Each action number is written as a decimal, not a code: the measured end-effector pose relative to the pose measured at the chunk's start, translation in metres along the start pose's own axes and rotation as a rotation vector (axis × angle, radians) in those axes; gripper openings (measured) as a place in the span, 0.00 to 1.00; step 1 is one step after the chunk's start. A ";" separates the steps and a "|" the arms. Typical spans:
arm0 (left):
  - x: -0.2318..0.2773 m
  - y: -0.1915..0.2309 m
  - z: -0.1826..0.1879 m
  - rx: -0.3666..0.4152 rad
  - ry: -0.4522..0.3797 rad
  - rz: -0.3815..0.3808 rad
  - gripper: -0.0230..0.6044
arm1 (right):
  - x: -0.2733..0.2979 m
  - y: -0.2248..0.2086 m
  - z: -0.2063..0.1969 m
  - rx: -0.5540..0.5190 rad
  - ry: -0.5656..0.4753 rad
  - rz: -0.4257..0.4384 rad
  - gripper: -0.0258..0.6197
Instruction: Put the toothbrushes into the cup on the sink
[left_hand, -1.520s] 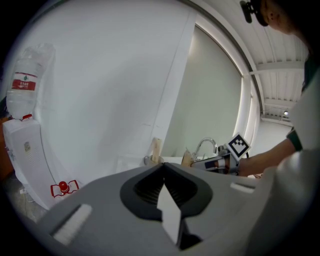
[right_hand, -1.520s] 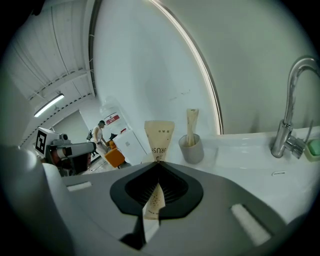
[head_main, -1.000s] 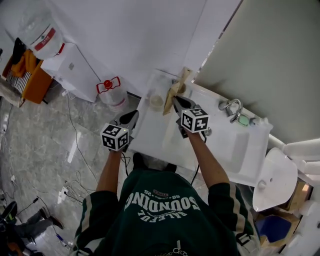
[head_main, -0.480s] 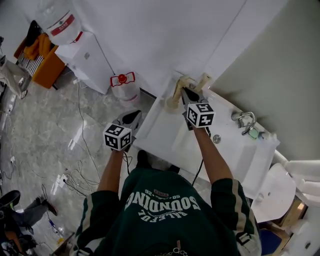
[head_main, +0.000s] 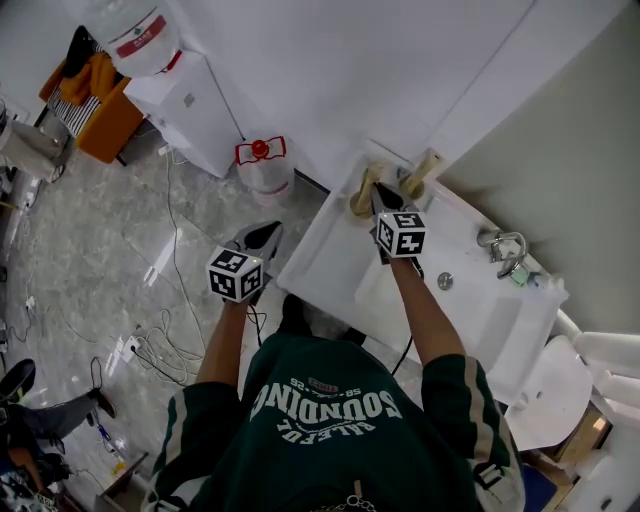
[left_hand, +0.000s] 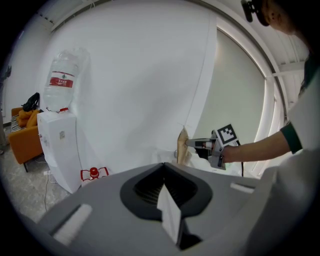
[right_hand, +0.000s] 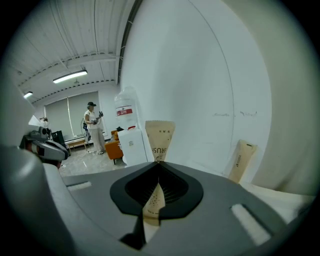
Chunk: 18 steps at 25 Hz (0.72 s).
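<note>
My right gripper (head_main: 380, 198) is shut on a toothbrush in a brown paper pouch (head_main: 362, 188), which stands upright at the far left corner of the white sink (head_main: 330, 262). A pale cup (head_main: 357, 208) sits right under the pouch, mostly hidden by it. The same pouch (right_hand: 159, 140) rises from my right gripper (right_hand: 158, 164). A second pouch (head_main: 424, 172) leans on the wall, also seen as a second pouch (right_hand: 242, 159). My left gripper (head_main: 262, 236) hangs over the floor left of the sink, jaws together. Its own view shows my left gripper (left_hand: 164, 166) with only a white sliver between the jaws.
A faucet (head_main: 505, 245) and drain (head_main: 445, 282) lie at the sink's right. On the floor stand a red-capped jug (head_main: 262, 165) and a water dispenser (head_main: 190, 100); cables (head_main: 160, 350) trail nearby. A toilet (head_main: 545, 395) is at lower right. A person (right_hand: 92, 127) stands far off.
My right gripper carried the pouch left and down toward the cup at the sink's corner. The left gripper drifted a little beside the sink. The head camera shifted.
</note>
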<state>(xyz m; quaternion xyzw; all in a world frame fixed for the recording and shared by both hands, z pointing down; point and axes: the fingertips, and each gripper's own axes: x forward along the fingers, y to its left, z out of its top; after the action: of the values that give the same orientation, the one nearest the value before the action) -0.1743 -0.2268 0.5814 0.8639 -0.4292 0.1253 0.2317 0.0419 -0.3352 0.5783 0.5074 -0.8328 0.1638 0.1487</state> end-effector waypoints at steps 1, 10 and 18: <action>0.000 0.005 0.000 -0.002 0.002 0.000 0.12 | 0.005 0.002 -0.006 0.002 0.016 -0.002 0.05; -0.001 0.005 -0.002 -0.001 0.010 -0.006 0.12 | 0.009 0.003 -0.055 0.014 0.127 -0.014 0.05; -0.009 0.017 -0.002 -0.004 0.015 0.007 0.12 | 0.014 0.005 -0.067 0.031 0.148 -0.015 0.05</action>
<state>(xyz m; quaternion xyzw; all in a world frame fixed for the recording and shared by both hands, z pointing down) -0.1936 -0.2288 0.5842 0.8611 -0.4306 0.1317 0.2362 0.0370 -0.3157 0.6442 0.5025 -0.8131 0.2126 0.2030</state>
